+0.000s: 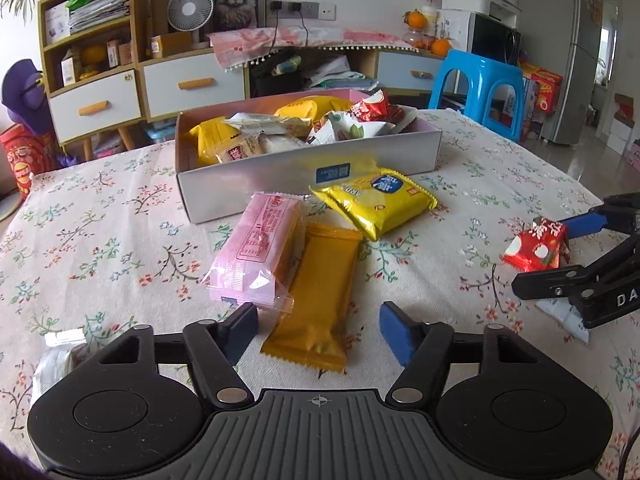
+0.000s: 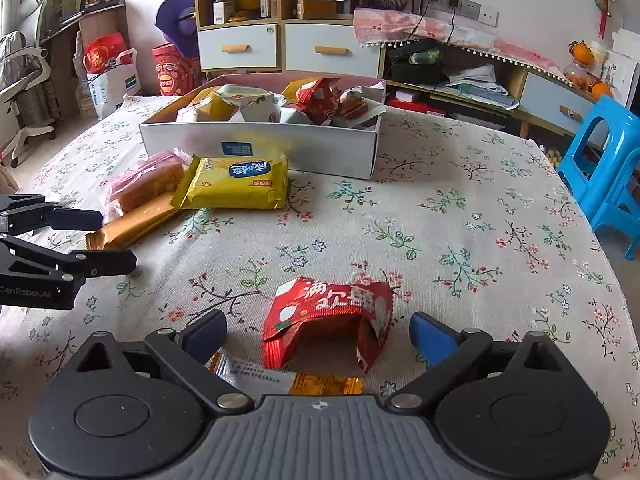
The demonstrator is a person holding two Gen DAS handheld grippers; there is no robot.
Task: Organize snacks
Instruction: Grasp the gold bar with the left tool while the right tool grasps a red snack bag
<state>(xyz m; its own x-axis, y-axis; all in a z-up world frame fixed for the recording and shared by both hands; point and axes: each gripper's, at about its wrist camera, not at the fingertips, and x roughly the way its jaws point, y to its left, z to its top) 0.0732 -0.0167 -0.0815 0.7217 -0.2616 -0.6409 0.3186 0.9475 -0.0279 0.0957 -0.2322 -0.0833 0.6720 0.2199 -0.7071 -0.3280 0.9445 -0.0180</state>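
On a floral-clothed worktop point(image 1: 120, 208), the left claw point(image 1: 318, 330) is spread around an orange wafer packet point(image 1: 316, 292), not pinching. The right claw point(image 2: 318, 338) is spread around a red snack packet point(image 2: 328, 316). A snack-filled box point(image 1: 280, 184) sits beyond.

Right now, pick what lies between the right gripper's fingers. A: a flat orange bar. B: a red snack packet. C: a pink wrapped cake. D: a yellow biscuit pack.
B: the red snack packet lies on the tablecloth between the open fingers of the right gripper, with gaps on both sides; the pink, orange and yellow packs lie over by the box.
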